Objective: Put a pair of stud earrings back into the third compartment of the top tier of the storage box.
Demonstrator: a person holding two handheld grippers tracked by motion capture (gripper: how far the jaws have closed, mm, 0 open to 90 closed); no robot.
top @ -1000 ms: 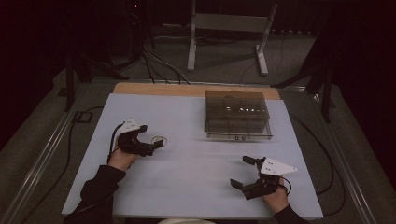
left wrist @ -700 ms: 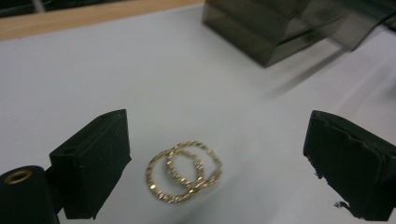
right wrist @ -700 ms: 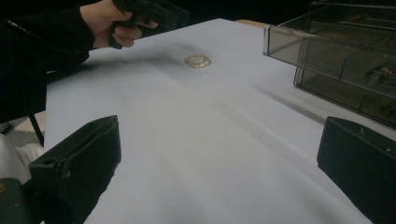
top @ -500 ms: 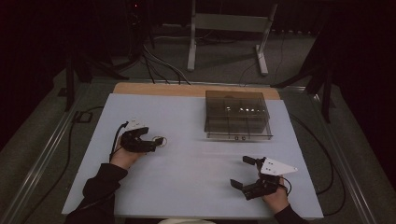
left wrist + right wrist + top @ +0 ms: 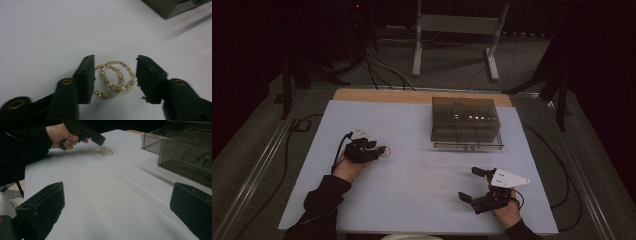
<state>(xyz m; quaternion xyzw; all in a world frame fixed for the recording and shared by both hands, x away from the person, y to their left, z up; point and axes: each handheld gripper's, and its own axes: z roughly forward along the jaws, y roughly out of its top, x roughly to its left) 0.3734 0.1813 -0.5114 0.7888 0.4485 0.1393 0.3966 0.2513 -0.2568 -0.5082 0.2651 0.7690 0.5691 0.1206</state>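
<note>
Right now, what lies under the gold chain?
The gold chain lies in loops on the bare white table, between the left tongs, which have just been closing. The spot under the loops is hidden.

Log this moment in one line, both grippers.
left gripper: jaws just closing around gold chain, not yet pressing | right gripper: open, nothing between jaws | clear box: lid shut, far side of table

Left hand-held gripper (image 5: 115,75) jaws — narrower now
</note>
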